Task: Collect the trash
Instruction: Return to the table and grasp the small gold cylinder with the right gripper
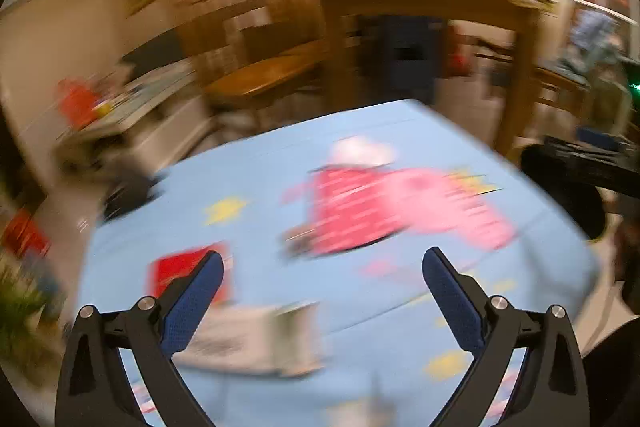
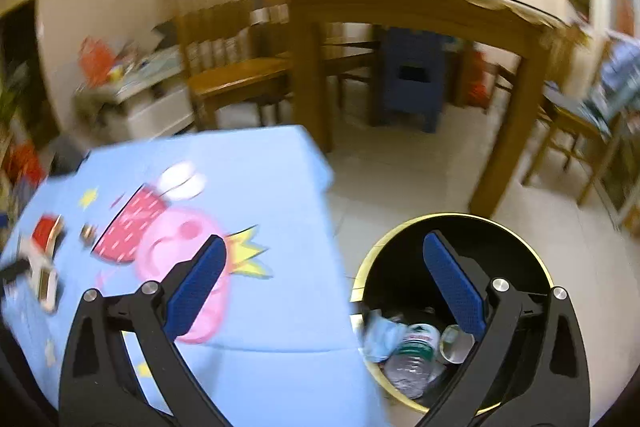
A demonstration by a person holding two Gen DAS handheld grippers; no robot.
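Both tongs, left [image 1: 322, 267] and right [image 2: 324, 255], are gaping wide, gripping nothing. Bin [image 2: 516, 227] is holding a bottle [image 2: 412, 359]; red packet [image 1: 180, 267] and box [image 1: 260, 339] are waiting on the tabletop [image 1: 280, 155].

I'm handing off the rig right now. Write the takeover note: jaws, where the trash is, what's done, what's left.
Left gripper: jaws wide open, empty, over the blue tablecloth.
Right gripper: jaws open, empty, near the black bin beside the table.
Done: plastic bottle, crumpled tissue and a cup lie in the bin.
Left: red packet and pale box on the cloth, both blurred.
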